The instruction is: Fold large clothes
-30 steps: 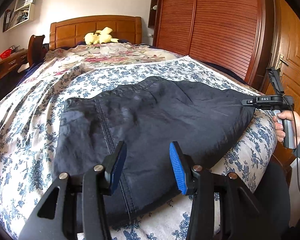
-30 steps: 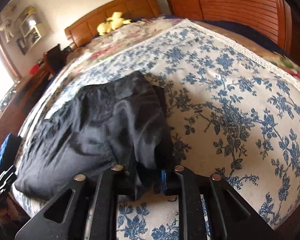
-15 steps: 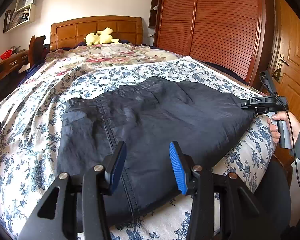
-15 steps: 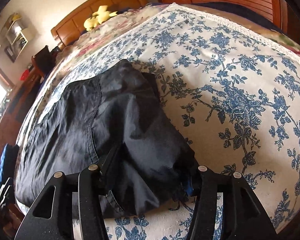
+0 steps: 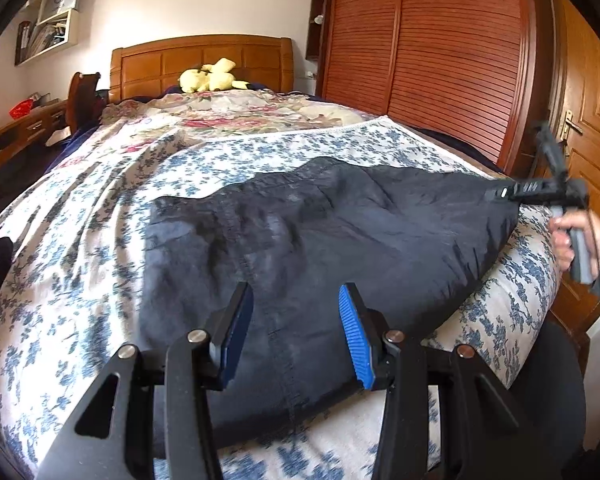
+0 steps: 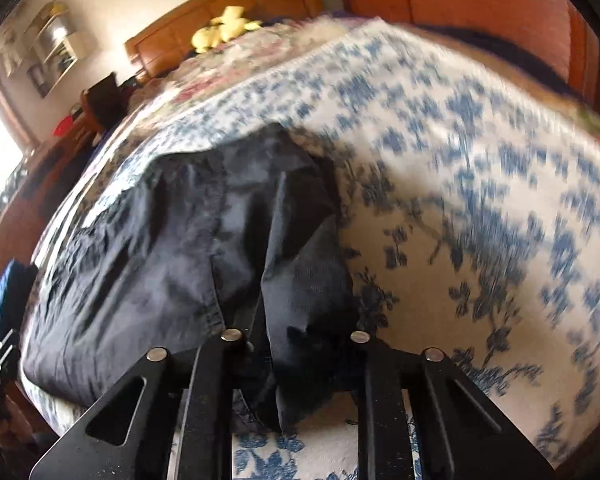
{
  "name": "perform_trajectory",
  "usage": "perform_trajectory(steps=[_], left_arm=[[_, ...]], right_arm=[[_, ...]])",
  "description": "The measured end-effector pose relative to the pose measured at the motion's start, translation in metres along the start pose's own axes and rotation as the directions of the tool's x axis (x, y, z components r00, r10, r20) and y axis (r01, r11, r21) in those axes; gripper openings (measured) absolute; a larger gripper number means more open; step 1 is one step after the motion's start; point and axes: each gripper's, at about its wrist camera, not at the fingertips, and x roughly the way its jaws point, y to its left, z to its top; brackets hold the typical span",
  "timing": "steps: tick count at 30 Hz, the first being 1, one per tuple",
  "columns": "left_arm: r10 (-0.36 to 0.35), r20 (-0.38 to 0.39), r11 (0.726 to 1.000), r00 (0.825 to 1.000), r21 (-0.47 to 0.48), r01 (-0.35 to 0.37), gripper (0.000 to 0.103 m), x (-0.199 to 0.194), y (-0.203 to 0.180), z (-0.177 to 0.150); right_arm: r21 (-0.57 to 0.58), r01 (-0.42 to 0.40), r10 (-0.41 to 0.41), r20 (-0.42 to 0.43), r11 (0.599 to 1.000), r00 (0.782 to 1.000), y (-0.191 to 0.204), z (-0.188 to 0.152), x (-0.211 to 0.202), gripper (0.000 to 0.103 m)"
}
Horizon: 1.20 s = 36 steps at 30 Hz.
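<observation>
The right gripper point(image 6: 296, 344) has just closed, pinching the dark garment's point(image 5: 340, 240) right edge. The left gripper point(image 5: 296, 332) hangs spread above its near edge; the bedspread point(image 5: 80, 208) lies bare to the left.

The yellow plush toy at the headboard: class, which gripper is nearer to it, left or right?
Neither clearly. Both work at the foot of the bed, far from the yellow plush toy. The left gripper hovers open over the dark garment; the right gripper pinches its other end.

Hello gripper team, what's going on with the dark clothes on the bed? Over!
Left hand-held gripper open above the dark garment. Right hand-held gripper just closed on its end. Nothing in the way.
</observation>
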Motion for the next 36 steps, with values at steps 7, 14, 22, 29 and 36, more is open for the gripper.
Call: perform_trajectory(steps=[7,14,22,29,36], left_arm=[[0.051,0.022,0.997,0.998,-0.055,-0.049,0.043,-0.033,0.041,-0.022],[0.111,0.084,0.987,0.99,-0.124,-0.1,0.044,-0.075,0.087,-0.036],[0.143,0.099,0.975,0.985,-0.183,-0.123,0.043,-0.092,0.118,-0.048],[0.137,0.114,0.977,0.984,-0.177,-0.115,0.043,-0.094,0.114,-0.046],[0.123,0.111,0.983,0.986,-0.15,-0.106,0.043,-0.084,0.097,-0.039]], right_arm=[[-0.17,-0.076,0.103,0.156,0.982,0.982,0.1,0.034,-0.052,0.012],[-0.412,-0.218,0.296,0.136,0.885,0.946,0.258,0.021,-0.063,0.01],[-0.485,-0.357,0.349,-0.11,0.798,0.931,0.378,-0.036,0.001,0.018],[-0.539,-0.356,0.335,-0.14,0.763,0.932,0.383,-0.05,-0.003,0.042],[-0.558,-0.232,0.275,-0.007,0.797,0.961,0.336,-0.026,-0.032,0.043]])
